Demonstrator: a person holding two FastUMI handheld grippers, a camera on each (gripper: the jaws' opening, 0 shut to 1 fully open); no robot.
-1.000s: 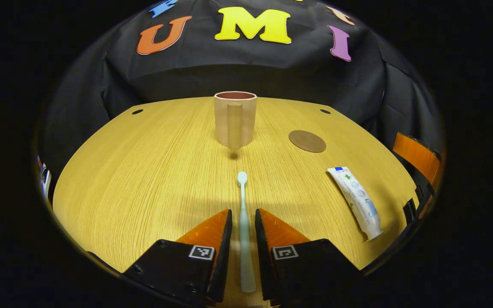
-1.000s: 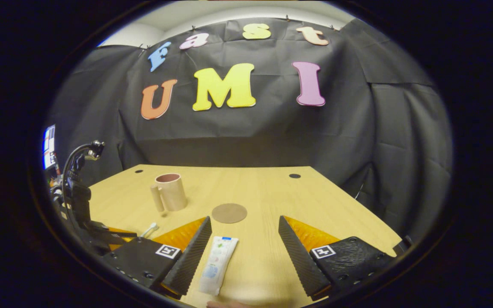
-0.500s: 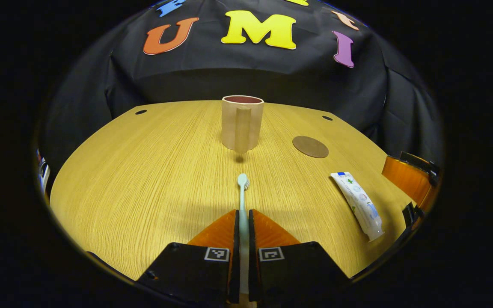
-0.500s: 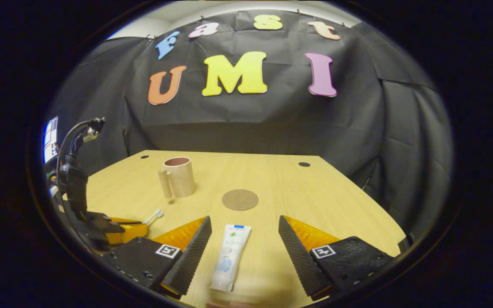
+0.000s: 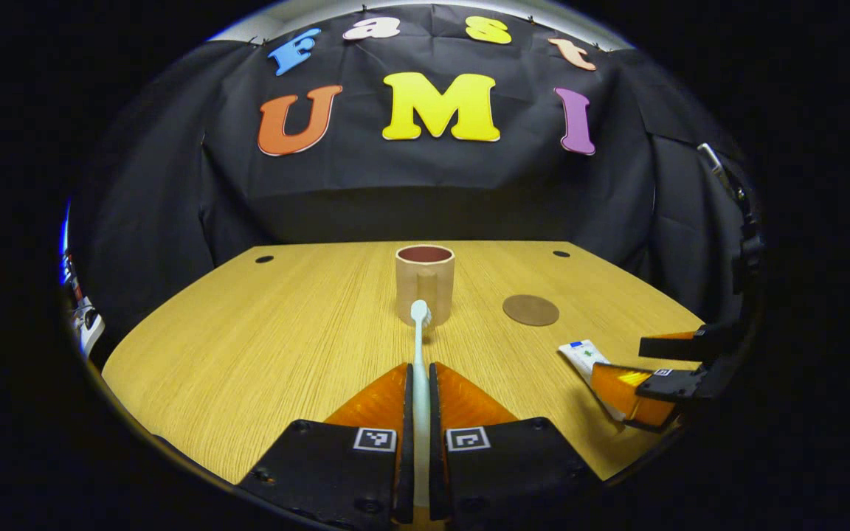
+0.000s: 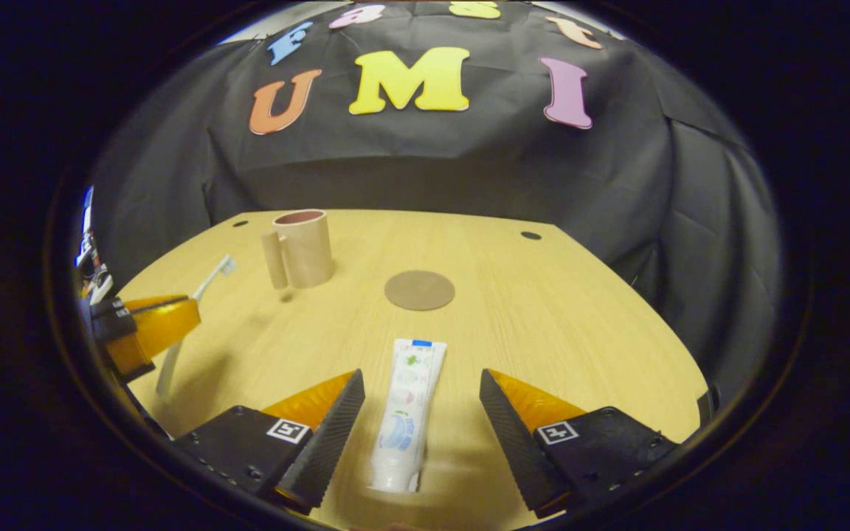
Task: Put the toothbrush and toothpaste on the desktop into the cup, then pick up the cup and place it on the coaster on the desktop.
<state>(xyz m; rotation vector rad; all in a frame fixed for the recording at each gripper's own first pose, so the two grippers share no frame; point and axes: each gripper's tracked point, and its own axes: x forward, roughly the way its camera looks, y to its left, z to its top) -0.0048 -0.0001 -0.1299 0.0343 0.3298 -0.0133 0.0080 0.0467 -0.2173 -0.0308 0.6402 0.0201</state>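
toothbrush lifted, toothpaste not yet gripped, cup empty.
left claw [image 5: 418,435] clamped on toothbrush [image 5: 418,346], head toward cup [image 5: 425,284] at 12 o'clock; coaster [image 6: 419,290] bare on desk [image 6: 558,310]; right claw [image 6: 416,417] wide around toothpaste [image 6: 404,413]; tube print too small to read.

Pale mint toothbrush [image 5: 418,346], beige cup [image 5: 425,285] — dark red inside — brown coaster [image 5: 530,310].

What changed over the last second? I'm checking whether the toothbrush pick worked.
The left tongs closed on the pale green toothbrush and lifted it off the wooden table. The right tongs came down open, straddling the white toothpaste tube. The beige cup and round brown coaster stayed put.
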